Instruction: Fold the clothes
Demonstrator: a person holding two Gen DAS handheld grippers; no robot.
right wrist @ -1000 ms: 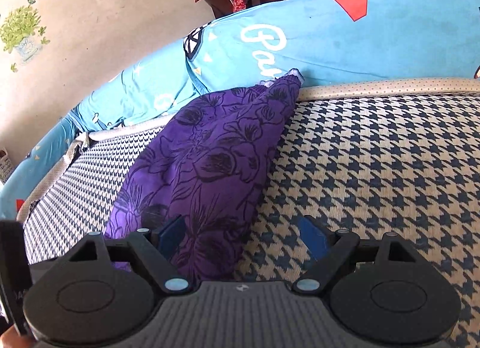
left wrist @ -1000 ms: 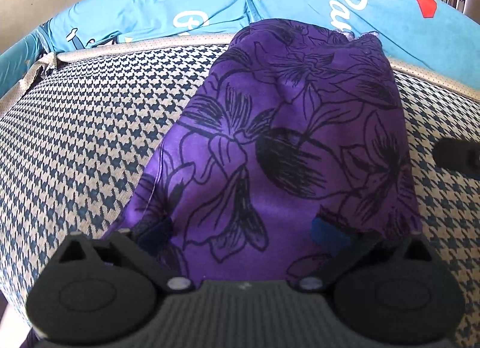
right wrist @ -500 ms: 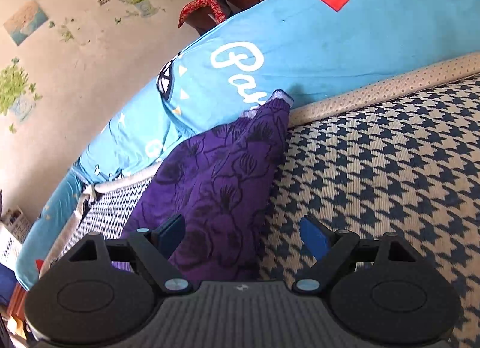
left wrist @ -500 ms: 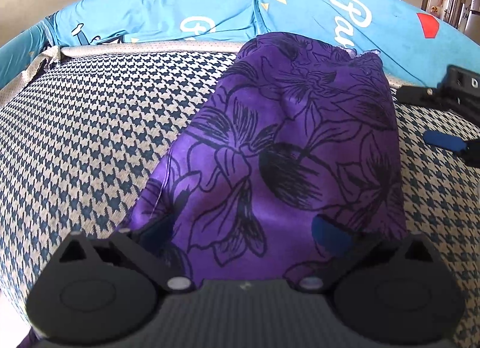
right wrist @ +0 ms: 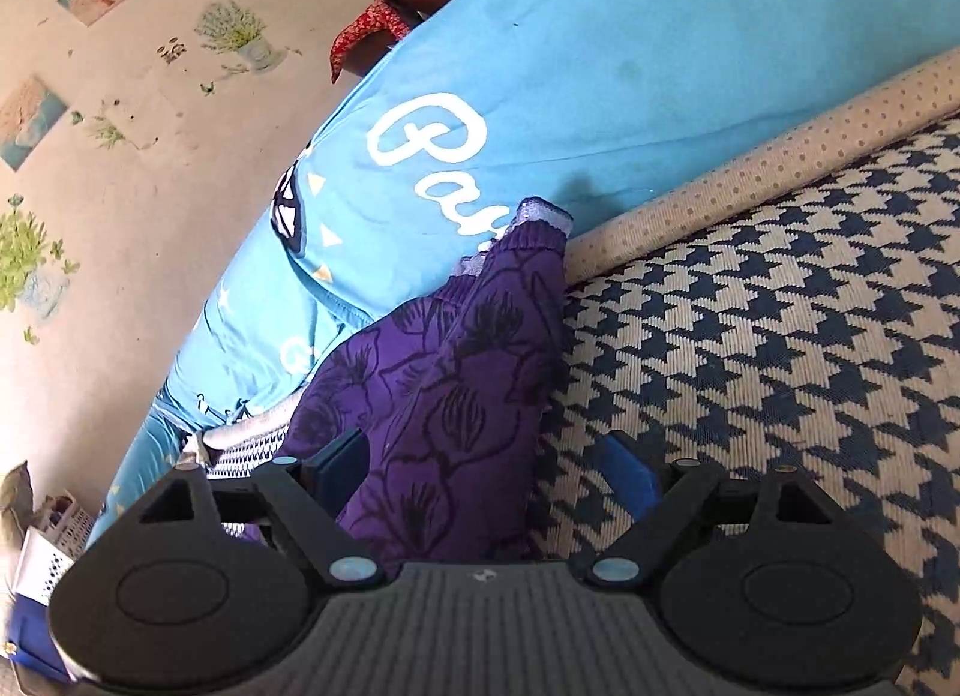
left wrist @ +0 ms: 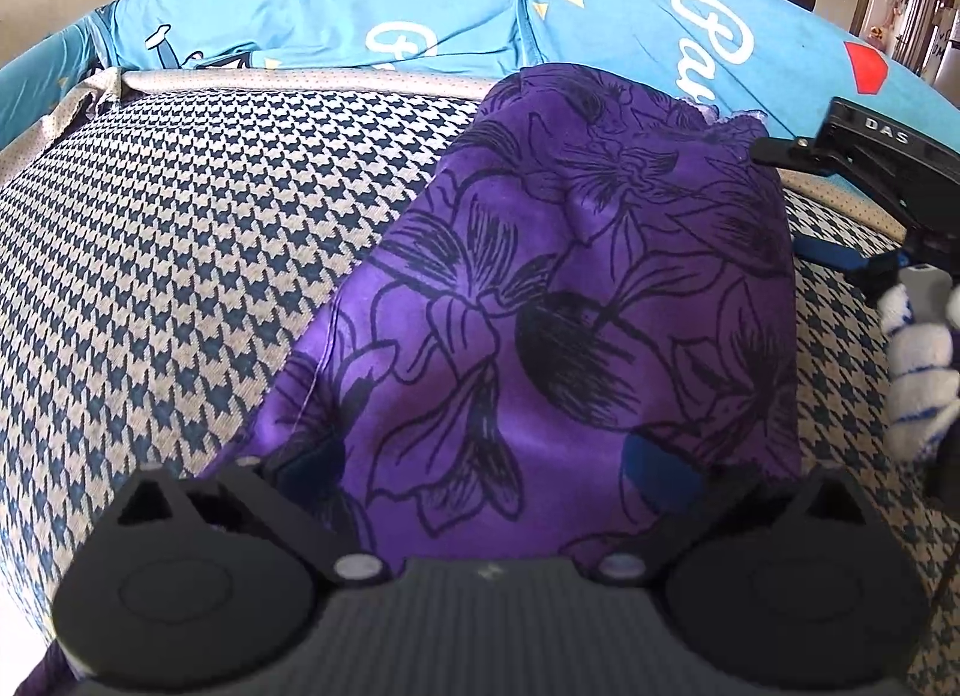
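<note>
purple garment (left wrist: 570, 306) lies between both grippers' spread jaws — left gripper (left wrist: 486, 468), right gripper (right wrist: 486, 468).

Bright daylight flooding both views, coming mostly from a blown-out doorway (left wrist: 918, 30) far ahead and to the right of the left tool (left wrist: 486, 474). Glaring softly off the purple cloth (left wrist: 576, 300) just ahead. Bending strongly at every edge, darkening in the corners. Blurring slightly on the right tool (right wrist: 486, 471) body nearest the lens; staying sharp on the houndstooth weave (right wrist: 780, 306).
</note>
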